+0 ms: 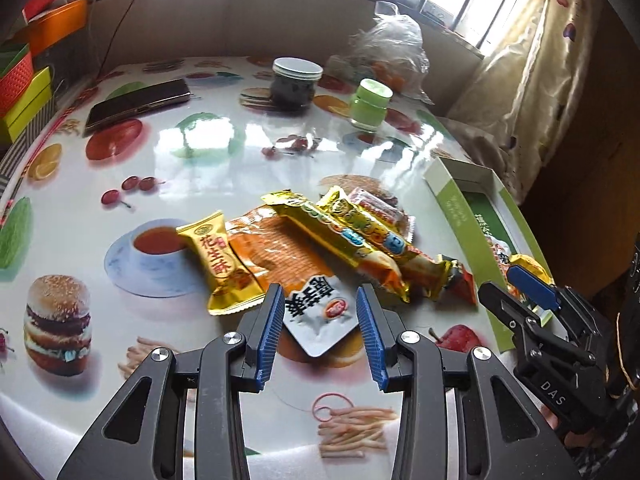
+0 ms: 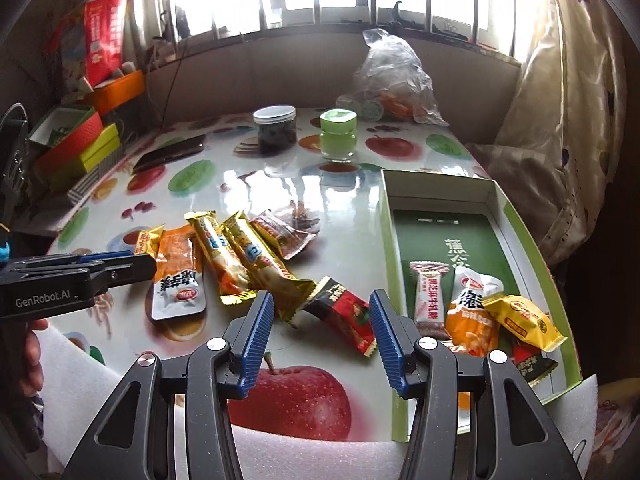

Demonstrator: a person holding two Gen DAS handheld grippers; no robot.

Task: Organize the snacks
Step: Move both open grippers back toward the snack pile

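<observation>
surface (image 2: 248, 184): glossy fruit-print cloth under a window, snack packets piled mid-surface
left gripper (image 1: 320, 300): jaws apart, empty, over the white-and-orange pouch (image 1: 316, 316)
right gripper (image 2: 322, 308): jaws apart, empty, red-black packet (image 2: 344, 314) between and just ahead of its fingers
green box (image 2: 516, 216): right of right gripper, several packets inside
handling: light, crinkly, slippery foil; soft contents, so pinch mid-body across the width

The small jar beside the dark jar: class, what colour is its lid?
Light green lid on the small jar; clearest in the right wrist view.
</observation>
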